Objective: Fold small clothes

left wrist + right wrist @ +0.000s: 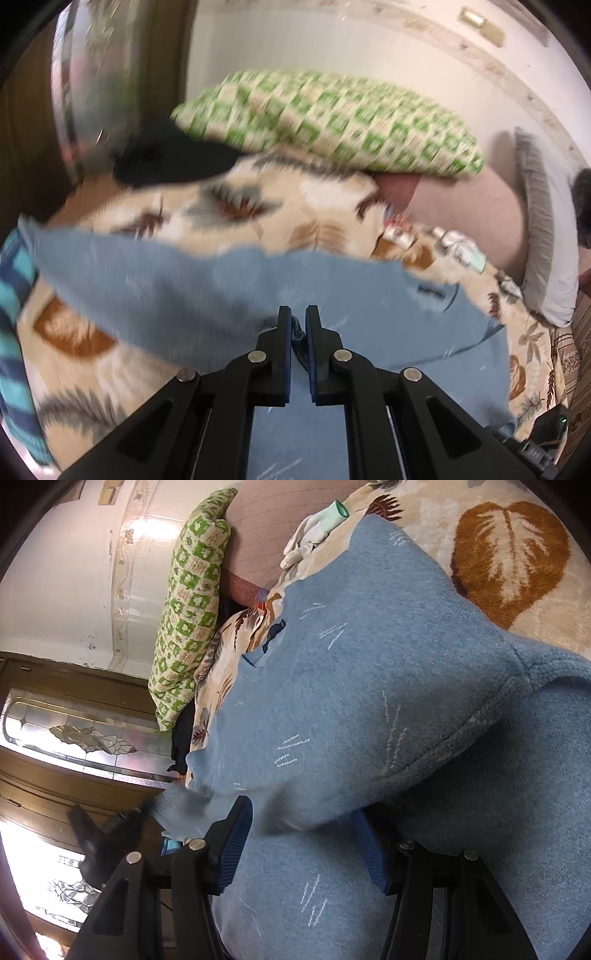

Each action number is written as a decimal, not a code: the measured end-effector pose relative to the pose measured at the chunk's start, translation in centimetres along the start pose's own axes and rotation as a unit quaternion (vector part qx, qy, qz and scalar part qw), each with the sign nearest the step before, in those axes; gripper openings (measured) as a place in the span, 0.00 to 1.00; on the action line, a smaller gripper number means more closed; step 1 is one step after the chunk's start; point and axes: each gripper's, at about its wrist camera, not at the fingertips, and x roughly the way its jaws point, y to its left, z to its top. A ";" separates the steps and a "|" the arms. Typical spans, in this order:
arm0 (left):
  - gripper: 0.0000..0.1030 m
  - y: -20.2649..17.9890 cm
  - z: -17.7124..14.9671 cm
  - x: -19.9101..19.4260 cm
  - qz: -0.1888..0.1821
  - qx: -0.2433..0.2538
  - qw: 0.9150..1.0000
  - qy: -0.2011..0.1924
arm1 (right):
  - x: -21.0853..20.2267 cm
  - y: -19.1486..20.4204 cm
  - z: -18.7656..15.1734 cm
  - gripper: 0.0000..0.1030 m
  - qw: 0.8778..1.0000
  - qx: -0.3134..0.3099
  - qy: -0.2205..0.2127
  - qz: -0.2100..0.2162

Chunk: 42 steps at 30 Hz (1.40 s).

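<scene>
Item: blue knit sweater, soft, light, limp, flecked with pale stitching; lying on a leaf-patterned blanket on a bed.

Left wrist view, left to right:
- Far left edge: a striped teal-and-navy cloth is showing.
- Upper left: a dark garment is resting under the end of a green-checked pillow.
- Centre: the sweater is spreading across the middle of the frame, one fold lifting off the blanket.
- Lower centre: the left hand-held gripper is clamping a bunched blue edge of the sweater, jaws nearly together.
- Right: a white glove is lying by the sweater's far edge, with a grey-trimmed pillow beyond.

Right wrist view, left to right:
- Lower left: the ribbed cuff is hanging off the bed edge.
- Lower centre: the right hand-held gripper is standing wide, jaws apart, with the sweater bulging between them; whether the pads are pressing is unclear.

Handling judgement: the knit will be sagging and stretching, not slipping; hems, cuffs and shoulder seams are offering the firmest hold.

Room: open blanket is lying at upper right; the bed edge is close at left.
</scene>
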 end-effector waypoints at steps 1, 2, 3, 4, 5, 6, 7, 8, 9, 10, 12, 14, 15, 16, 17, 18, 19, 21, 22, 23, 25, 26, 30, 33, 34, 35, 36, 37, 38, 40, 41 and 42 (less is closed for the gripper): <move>0.07 -0.4 0.7 -0.6 -0.007 0.004 1.000 -0.009 | 0.1 0.1 0.0 0.58 1.000 -0.001 0.001 0.001; 0.06 -0.8 1.4 -1.5 -0.017 0.011 0.999 -0.026 | 0.2 0.2 0.1 0.58 1.000 -0.002 0.001 0.001; 0.06 -1.3 1.9 -2.6 -0.028 0.025 0.998 -0.053 | 0.2 0.3 0.1 0.58 1.000 -0.002 0.000 0.001; 0.06 -1.9 2.0 -3.7 -0.037 0.040 0.995 -0.081 | 0.3 0.3 0.1 0.58 1.000 -0.002 0.000 0.002; 0.06 -2.4 2.1 -4.3 -0.042 0.054 0.992 -0.104 | 0.4 0.3 0.1 0.58 1.000 -0.003 0.001 0.001; 0.06 -2.9 1.8 -5.0 -0.047 0.070 0.988 -0.128 | 0.5 0.3 0.1 0.58 1.000 -0.003 0.001 0.000; 0.07 -3.3 1.4 -5.6 -0.050 0.089 0.983 -0.152 | 0.6 0.3 0.1 0.58 1.000 -0.003 0.001 -0.001; 0.07 -3.5 0.8 -5.7 -0.047 0.106 0.979 -0.170 | 0.7 0.2 0.2 0.58 1.000 -0.003 0.002 -0.002; 0.07 -3.6 0.5 -5.0 -0.039 0.113 0.979 -0.166 | 0.9 0.1 0.2 0.58 1.000 -0.002 0.002 -0.004; 0.07 -3.0 0.1 -3.2 -0.020 0.113 0.984 -0.136 | 0.9 0.1 0.2 0.58 1.000 -0.002 0.002 -0.005; 0.07 -1.2 -0.5 0.1 0.015 0.101 0.991 -0.090 | 0.9 0.2 0.2 0.58 1.000 -0.003 0.002 -0.005; 0.07 1.8 -1.6 4.2 0.065 0.079 0.994 -0.045 | 0.8 0.2 0.1 0.58 1.000 -0.004 0.002 -0.004; 0.07 3.1 -2.1 5.6 0.081 0.068 0.994 -0.026 | 0.8 0.2 0.1 0.58 1.000 -0.004 0.003 -0.004; 0.07 4.2 -2.6 6.7 0.089 0.057 0.994 -0.009 | 0.7 0.3 0.1 0.58 1.000 -0.005 0.004 -0.004; 0.07 5.1 -3.2 7.3 0.092 0.050 0.995 -0.001 | 0.7 0.3 0.1 0.58 1.000 -0.007 0.006 -0.005; 0.07 5.3 -3.7 7.3 0.094 0.053 0.994 -0.003 | 0.6 0.5 0.1 0.58 1.000 -0.009 0.010 -0.006; 0.07 5.2 -4.0 7.2 0.096 0.063 0.993 -0.008 | 0.6 0.6 0.2 0.58 1.000 -0.011 0.012 -0.006; 0.07 4.8 -4.4 6.7 0.100 0.081 0.992 -0.011 | 0.2 1.0 0.4 0.58 1.000 -0.017 0.011 0.007; 0.07 4.6 -4.6 6.3 0.097 0.086 0.991 -0.013 | -0.1 1.4 0.6 0.58 1.000 -0.023 0.010 0.018; 0.07 4.5 -4.9 6.0 0.094 0.091 0.991 -0.013 | -0.4 2.0 0.7 0.58 0.999 -0.036 0.008 0.028; 0.07 4.7 -5.4 5.5 0.087 0.096 0.991 -0.007 | -1.2 3.2 1.1 0.58 0.997 -0.067 -0.001 0.041; 0.08 5.0 -5.6 5.4 0.080 0.096 0.992 0.003 | -1.8 3.6 1.2 0.58 0.996 -0.079 -0.013 0.044; 0.08 6.9 -7.6 4.8 0.064 0.082 0.992 0.069 | -2.7 2.9 1.9 0.66 0.996 -0.075 -0.055 0.001; 0.08 7.9 -8.0 3.3 0.073 0.076 0.992 0.075 | -1.1 0.6 2.2 0.66 0.997 -0.030 -0.029 -0.058; 0.08 8.1 -7.8 3.0 0.074 0.070 0.992 0.075 | -0.5 -0.3 2.2 0.66 0.998 -0.013 -0.018 -0.058; 0.08 8.4 -7.2 2.5 0.070 0.059 0.993 0.070 | -0.6 -0.5 2.3 0.66 0.998 -0.009 -0.026 -0.052; 0.08 8.4 -6.5 2.1 0.067 0.052 0.994 0.063 | -0.8 -0.3 2.3 0.66 0.998 -0.009 -0.026 -0.052; 0.13 8.3 -5.9 1.9 0.066 0.049 0.995 0.058 | -0.8 -0.1 2.3 0.66 0.998 -0.012 -0.025 -0.055; 0.30 8.0 -5.0 1.9 0.069 0.051 0.995 0.053 | -0.9 0.1 2.2 0.66 0.998 -0.021 -0.025 -0.062; 0.70 7.3 -3.3 2.6 0.064 0.057 0.995 0.051 | -0.7 0.2 1.9 0.66 0.997 -0.029 -0.023 -0.069; 0.75 7.1 -2.4 3.5 0.058 0.057 0.995 0.056 | -0.7 0.2 1.8 0.66 0.997 -0.031 -0.024 -0.070; 0.75 6.8 -1.8 4.5 0.055 0.057 0.995 0.067 | -0.6 0.2 1.7 0.66 0.997 -0.034 -0.025 -0.071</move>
